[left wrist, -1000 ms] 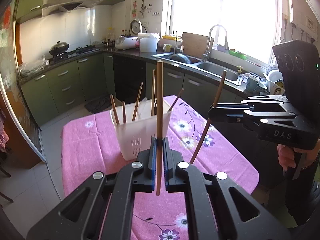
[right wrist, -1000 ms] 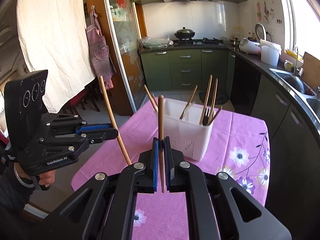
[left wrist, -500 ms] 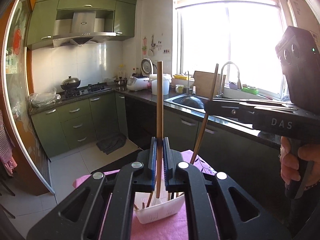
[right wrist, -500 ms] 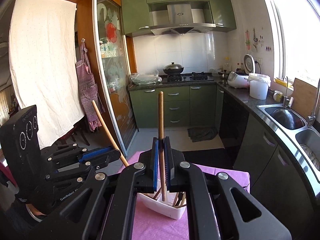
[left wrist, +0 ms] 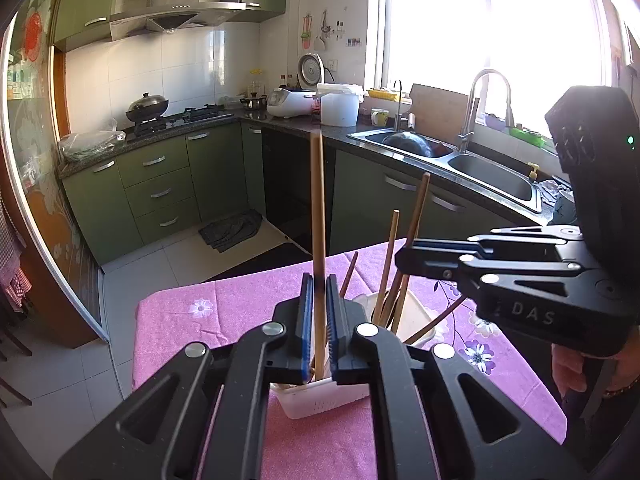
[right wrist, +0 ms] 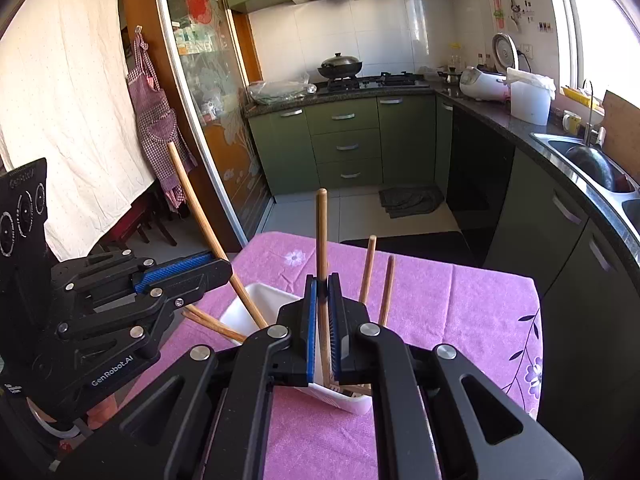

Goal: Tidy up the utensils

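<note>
My left gripper (left wrist: 319, 320) is shut on a wooden chopstick (left wrist: 318, 208) that stands upright, its lower end down inside the white utensil basket (left wrist: 328, 398). My right gripper (right wrist: 322, 320) is shut on another upright chopstick (right wrist: 321, 236), its lower end also inside the basket (right wrist: 240, 314). Several more chopsticks (left wrist: 386, 276) lean in the basket. Each gripper shows in the other's view, the right one (left wrist: 404, 258) just right of the basket, the left one (right wrist: 224, 270) over its left end.
The basket stands on a table with a pink flowered cloth (right wrist: 460, 312). Green kitchen cabinets (right wrist: 344, 144), a stove with a wok (left wrist: 146, 106) and a steel sink (left wrist: 492, 178) lie beyond. A sliding glass door (right wrist: 200, 128) is at the left.
Both grippers have tipped back down from a raised, level pose and come low over the basket. The two chopsticks now reach into it. Both stay gripped.
</note>
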`<state>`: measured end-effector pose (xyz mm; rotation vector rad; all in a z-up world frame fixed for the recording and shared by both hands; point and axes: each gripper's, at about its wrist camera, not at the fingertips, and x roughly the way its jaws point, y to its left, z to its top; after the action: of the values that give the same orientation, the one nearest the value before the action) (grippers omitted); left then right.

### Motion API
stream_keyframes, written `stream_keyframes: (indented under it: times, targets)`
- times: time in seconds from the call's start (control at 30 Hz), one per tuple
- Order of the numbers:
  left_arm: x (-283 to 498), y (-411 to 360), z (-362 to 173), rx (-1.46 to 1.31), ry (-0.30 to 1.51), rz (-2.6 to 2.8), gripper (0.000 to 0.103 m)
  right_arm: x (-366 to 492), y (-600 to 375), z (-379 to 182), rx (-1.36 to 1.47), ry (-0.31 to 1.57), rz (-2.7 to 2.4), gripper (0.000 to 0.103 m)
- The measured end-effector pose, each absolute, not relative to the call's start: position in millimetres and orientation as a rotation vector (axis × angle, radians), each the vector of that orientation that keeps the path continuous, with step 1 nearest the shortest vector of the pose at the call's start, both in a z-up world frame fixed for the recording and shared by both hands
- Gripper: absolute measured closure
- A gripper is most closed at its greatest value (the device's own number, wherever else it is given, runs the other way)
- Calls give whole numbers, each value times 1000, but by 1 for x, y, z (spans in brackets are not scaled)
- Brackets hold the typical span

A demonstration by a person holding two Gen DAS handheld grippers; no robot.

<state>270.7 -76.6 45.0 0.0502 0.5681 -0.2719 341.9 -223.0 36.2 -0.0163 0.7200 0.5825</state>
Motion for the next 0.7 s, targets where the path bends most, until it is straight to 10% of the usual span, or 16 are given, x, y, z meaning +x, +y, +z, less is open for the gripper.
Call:
stream_keyframes:
  times: [0.17,0.43,0.53,0.7]
  targets:
    - [256,-78,46,45,543,-280,64,333,-218,29,-36,722,589,92]
    - [213,-73,82,29,408,-264,59,265,-238,75,-36,577,574,85]
    - [179,-65,83,12,365,-225,28,225,-255,79,-29,514,550,66]
    - [120,-48,54,-24,364,-161,9,155,-284,46,-21,456,461,29]
